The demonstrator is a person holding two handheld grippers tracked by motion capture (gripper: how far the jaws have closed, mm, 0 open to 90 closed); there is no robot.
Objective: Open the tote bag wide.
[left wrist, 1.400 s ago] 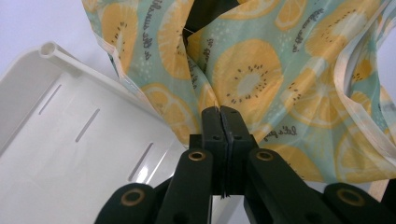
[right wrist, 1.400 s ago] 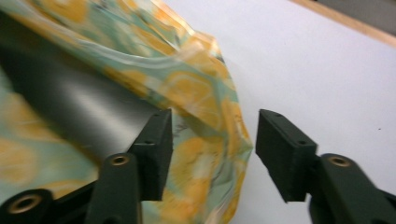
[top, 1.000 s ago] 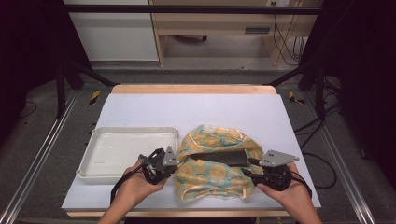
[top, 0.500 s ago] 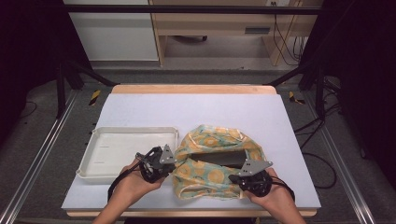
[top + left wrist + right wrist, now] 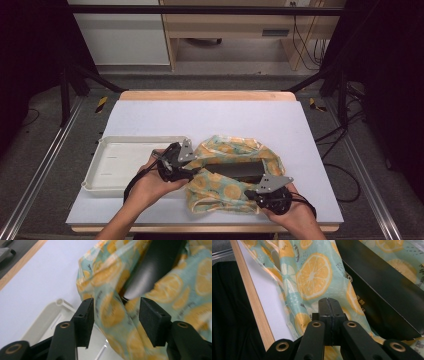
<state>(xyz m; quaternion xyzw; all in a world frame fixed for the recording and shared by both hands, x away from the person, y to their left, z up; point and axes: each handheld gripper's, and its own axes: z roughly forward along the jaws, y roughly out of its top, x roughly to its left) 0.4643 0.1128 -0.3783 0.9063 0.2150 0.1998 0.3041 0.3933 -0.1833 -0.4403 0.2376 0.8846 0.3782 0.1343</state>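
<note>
I see the lemon-print cloth (image 5: 227, 185) bunched on the near half of the table (image 5: 210, 120), wrapped loosely around a black box (image 5: 240, 170) that shows through the opening on top. My left gripper (image 5: 115, 312) sits at the cloth's nine o'clock edge with its jaws spread wide, a fold of fabric lying between them and not pinched. My right gripper (image 5: 329, 305) is at the cloth's five o'clock edge, jaws pressed together; I cannot tell whether fabric is caught between them. The white tray (image 5: 100, 170) lies just beside the cloth at nine o'clock.
</note>
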